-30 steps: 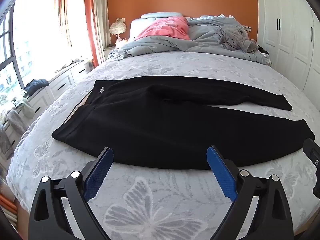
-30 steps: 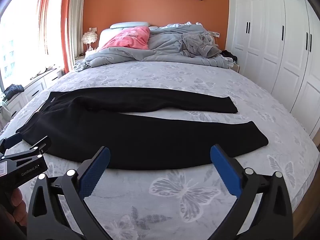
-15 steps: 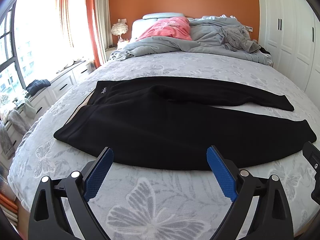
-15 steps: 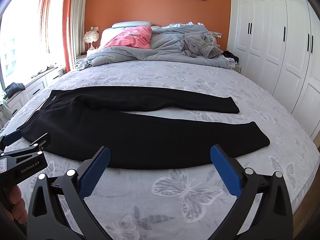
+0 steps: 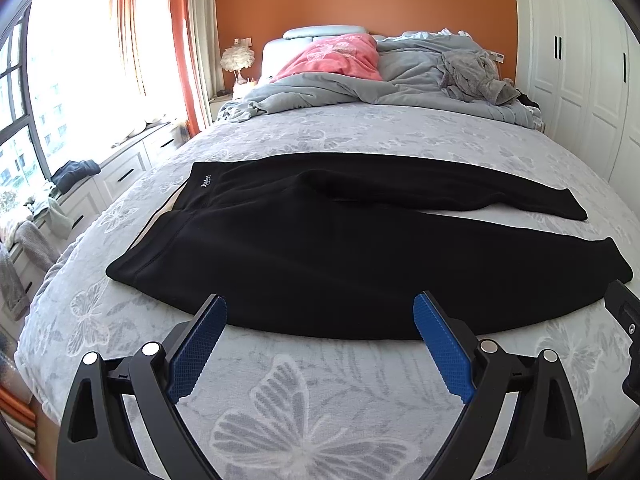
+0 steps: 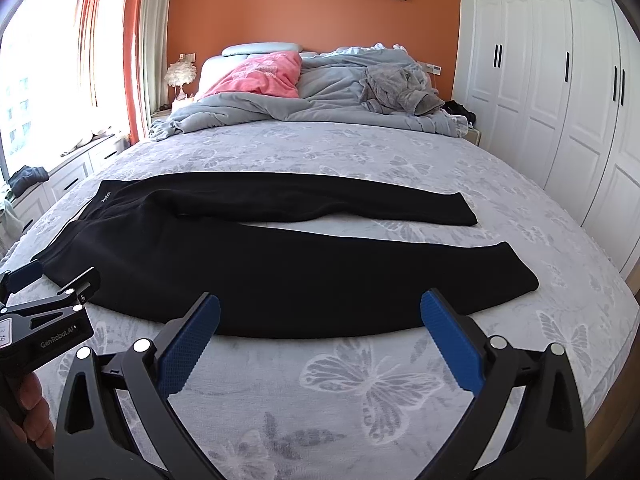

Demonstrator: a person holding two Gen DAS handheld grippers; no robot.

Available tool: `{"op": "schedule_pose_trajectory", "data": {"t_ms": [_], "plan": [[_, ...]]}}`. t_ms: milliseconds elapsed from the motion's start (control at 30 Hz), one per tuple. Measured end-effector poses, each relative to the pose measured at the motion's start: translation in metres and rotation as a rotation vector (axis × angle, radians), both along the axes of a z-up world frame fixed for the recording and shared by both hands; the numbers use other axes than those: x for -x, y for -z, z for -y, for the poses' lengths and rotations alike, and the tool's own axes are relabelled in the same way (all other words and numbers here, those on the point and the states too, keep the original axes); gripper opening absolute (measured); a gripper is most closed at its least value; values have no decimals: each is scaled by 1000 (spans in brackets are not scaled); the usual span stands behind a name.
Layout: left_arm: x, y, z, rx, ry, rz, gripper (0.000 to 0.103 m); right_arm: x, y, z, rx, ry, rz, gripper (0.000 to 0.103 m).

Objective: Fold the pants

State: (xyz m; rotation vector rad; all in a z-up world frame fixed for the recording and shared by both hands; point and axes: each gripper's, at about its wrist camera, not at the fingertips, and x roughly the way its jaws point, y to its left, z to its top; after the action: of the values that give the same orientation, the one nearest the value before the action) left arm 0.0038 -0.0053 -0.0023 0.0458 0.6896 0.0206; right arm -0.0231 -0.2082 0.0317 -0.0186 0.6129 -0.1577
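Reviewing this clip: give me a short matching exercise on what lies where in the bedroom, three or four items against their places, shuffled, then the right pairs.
Items:
1. black pants
2. pink pillow
3. white lamp
4. white wardrobe

Places:
A. along the right-hand wall
B. spread flat across the near part of the bed, legs apart
C. at the headboard, on the grey duvet
D. on the nightstand beside the orange curtain

Pairs: 1-B, 2-C, 3-D, 4-A
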Motion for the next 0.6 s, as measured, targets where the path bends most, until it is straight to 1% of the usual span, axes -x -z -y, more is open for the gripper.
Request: {"op": "schedule_pose_trajectory", "data": {"t_ms": [600], "plan": [[1,-1,2,-4,1,4,92,1,1,4,-3,1,-2,98]]}}
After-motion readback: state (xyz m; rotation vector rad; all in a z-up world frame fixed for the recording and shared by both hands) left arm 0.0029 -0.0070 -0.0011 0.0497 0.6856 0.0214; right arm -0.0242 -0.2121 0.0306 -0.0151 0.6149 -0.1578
